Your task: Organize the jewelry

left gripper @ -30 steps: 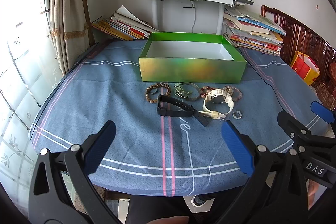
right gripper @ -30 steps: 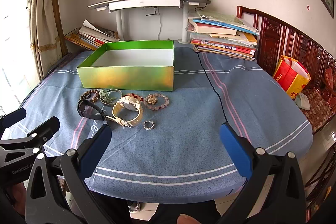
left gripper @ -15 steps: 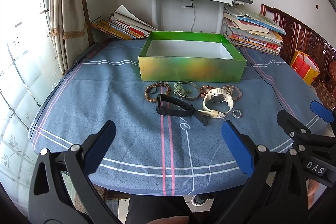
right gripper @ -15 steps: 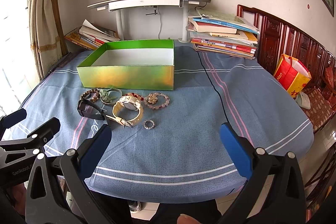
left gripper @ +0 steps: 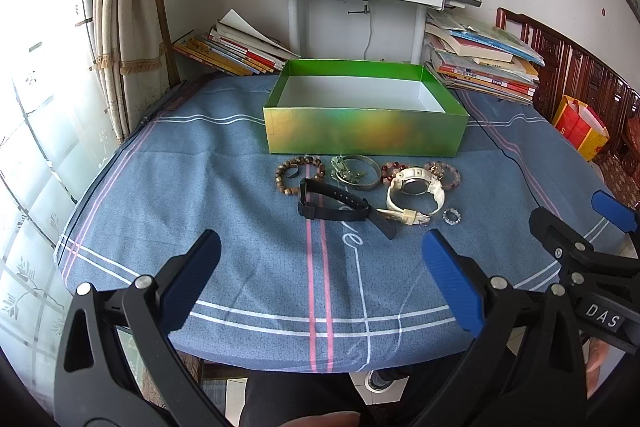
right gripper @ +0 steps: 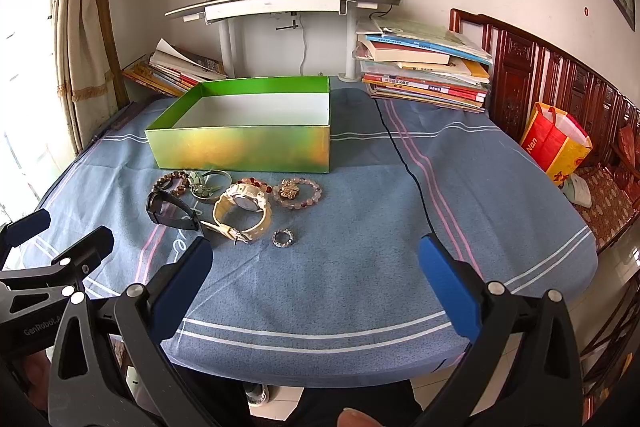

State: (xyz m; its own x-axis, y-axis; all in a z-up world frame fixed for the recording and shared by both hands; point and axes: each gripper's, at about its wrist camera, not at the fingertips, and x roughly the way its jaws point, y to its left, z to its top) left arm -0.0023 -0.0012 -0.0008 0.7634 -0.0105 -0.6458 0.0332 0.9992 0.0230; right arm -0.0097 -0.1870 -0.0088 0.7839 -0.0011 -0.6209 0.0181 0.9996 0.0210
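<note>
- Blue cloth with white and pink stripes covers the table (left gripper: 224, 195), and nothing on it has shifted since a second ago; both views look the same as before.
- Left gripper (left gripper: 320, 267) stays above the near edge of the table, its blue pads spread wide with nothing between them.
- Right gripper (right gripper: 316, 271) also keeps still, jaws wide apart and empty, near the right side of the jewelry.
- Green box (left gripper: 364, 131) of shiny iridescent card stands open in the far middle; its white inside is only partly visible behind the near wall.
- Just in front of the box lie a brown bead bracelet (left gripper: 298, 173), a metal bangle (left gripper: 356, 175), a cream watch (left gripper: 416, 189) and a pink bead bracelet (right gripper: 298, 191).
- Black band (left gripper: 336, 205) lies nearer, touching the cream strap; a small sparkling ring (left gripper: 452, 216) sits alone at the right.
- One reddish bead bracelet is half hidden behind the watch.
</note>
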